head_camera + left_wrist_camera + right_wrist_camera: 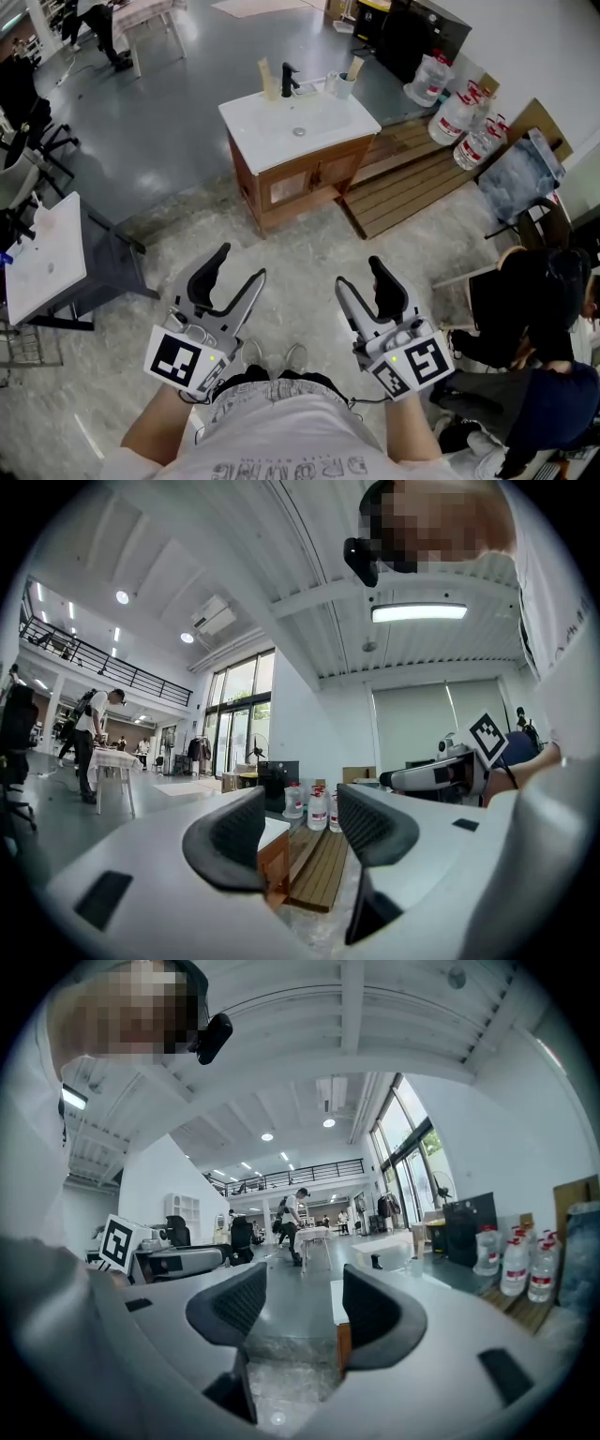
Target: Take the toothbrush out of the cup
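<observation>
Left tool (242,262) + right tool (359,272), jaws apart, empty; 1 cup (345,87) w/ 1 toothbrush (355,67) on 1 vanity (267,127) ahead

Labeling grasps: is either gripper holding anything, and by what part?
Nothing held. Left gripper and right gripper both have jaws apart, empty; the cup stands far off on the washstand.

Bright, even light from tall windows (239,714) plus a ceiling strip light (419,612); shadows soft. Gripper views: heavy fisheye, black vignetted corners, close foreground slightly soft.
</observation>
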Demonstrator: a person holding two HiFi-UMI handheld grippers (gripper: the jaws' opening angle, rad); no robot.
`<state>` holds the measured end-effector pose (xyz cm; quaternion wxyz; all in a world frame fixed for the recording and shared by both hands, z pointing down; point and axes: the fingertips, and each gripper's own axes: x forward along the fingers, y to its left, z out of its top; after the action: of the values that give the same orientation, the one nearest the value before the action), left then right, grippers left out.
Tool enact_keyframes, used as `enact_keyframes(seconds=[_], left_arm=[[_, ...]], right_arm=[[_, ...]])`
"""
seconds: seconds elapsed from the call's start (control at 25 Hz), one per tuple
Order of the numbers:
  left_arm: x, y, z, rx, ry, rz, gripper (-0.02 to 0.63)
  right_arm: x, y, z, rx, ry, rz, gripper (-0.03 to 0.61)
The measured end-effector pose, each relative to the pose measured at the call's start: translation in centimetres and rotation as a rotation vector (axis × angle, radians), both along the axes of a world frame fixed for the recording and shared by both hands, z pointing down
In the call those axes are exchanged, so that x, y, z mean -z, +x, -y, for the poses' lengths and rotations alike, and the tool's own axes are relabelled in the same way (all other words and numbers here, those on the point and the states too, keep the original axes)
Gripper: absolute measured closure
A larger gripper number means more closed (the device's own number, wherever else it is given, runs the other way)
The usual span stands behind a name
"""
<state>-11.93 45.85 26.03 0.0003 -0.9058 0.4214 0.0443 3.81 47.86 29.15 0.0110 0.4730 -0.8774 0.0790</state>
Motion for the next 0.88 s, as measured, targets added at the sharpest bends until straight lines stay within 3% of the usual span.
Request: enact_keyframes(seconds=[0.88], left_arm=[[0.7, 7.8, 2.5, 0.069, 0.042, 0.034, 0.364]], right_arm=[[-1.0, 9.6, 2.2, 0.007, 0.019, 0.037, 0.327]])
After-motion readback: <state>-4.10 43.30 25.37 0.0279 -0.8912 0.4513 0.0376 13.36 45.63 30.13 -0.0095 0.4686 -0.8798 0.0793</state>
